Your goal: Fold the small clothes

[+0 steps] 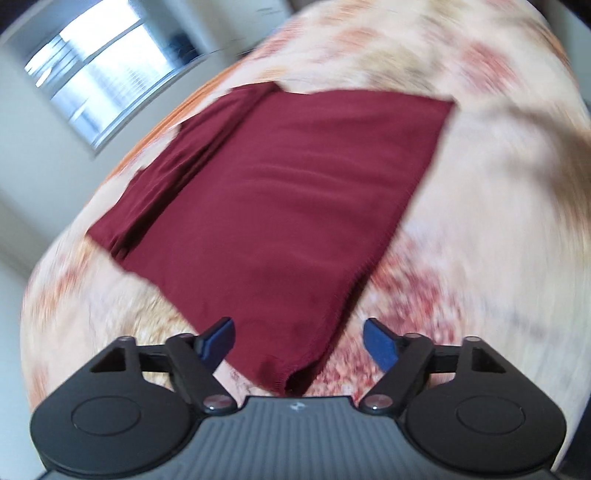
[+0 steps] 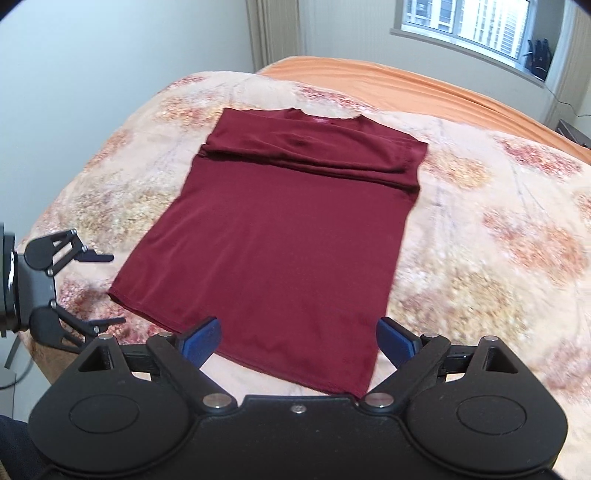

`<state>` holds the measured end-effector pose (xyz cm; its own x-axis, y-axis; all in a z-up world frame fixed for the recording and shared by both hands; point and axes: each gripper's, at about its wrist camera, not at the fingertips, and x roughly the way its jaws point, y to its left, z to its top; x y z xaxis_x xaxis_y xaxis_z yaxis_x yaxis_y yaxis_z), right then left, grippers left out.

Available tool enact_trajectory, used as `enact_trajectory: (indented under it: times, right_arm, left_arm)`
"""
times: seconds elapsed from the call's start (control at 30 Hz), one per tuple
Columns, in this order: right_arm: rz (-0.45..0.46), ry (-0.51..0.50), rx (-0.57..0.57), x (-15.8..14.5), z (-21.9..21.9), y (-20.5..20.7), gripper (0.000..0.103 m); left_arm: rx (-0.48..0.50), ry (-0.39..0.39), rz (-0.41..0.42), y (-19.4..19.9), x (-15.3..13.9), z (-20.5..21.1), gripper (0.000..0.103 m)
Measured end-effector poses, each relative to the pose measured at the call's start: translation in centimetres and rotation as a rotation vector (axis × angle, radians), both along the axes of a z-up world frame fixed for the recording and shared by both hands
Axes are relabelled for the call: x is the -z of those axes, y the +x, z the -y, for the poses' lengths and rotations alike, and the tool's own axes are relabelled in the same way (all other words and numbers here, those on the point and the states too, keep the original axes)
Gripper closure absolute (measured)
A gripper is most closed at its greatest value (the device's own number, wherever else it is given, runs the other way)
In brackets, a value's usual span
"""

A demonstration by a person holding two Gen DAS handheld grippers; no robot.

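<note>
At the left edge of the right wrist view, the left claw (image 2: pixel 110 288) hangs over the bed's edge beside the shirt's (image 2: pixel 280 229) lower left corner, released, nothing between its blue pads. The dark red shirt lies flat on the flowered blanket (image 2: pixel 480 240), sleeves folded in across the chest, collar toward the orange sheet (image 2: pixel 406 85). A small pink tag (image 2: pixel 319 120) sits inside the collar; its writing is too small to read. The right claw (image 2: pixel 299 343) hovers above the hem, released, its pads spread to either side of the cloth. A window (image 2: pixel 469 22) sits at upper right.
</note>
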<state>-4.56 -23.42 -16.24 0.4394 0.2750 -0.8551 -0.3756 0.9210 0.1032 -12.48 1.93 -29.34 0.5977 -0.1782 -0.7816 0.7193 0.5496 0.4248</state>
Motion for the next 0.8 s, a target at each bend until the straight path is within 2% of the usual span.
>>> enact_trajectory:
  times: [0.07,0.13,0.4,0.43,0.47,0.57,0.8]
  right_arm:
    - [0.001,0.001,0.018,-0.2,0.3,-0.2,0.011]
    - [0.001,0.001,0.032,-0.2,0.5,-0.3,0.010]
    - [-0.007,-0.006,0.079,-0.3,1.3,-0.5,0.010]
    - [-0.011,-0.005,0.081,-0.2,1.4,-0.5,0.010]
    - [-0.014,-0.005,0.081,-0.1,1.4,-0.5,0.010]
    - [-0.024,0.002,0.086,0.5,1.5,-0.6,0.010]
    - [-0.023,0.005,0.044,2.5,1.0,-1.0,0.010]
  left_arm:
    - [0.064,0.035,0.007,-0.5,1.0,0.3,0.034]
    - [0.121,0.055,0.011,-0.9,1.9,0.5,0.037]
    - [0.258,0.078,0.016,-0.4,3.8,0.2,0.038]
    - [0.261,0.074,0.019,-0.2,3.9,0.2,0.046]
    - [0.258,0.072,0.017,0.2,3.9,0.1,0.060]
    - [0.248,0.068,0.004,1.4,3.6,-0.1,0.077]
    - [0.248,0.002,-0.093,3.1,0.9,-0.3,0.081]
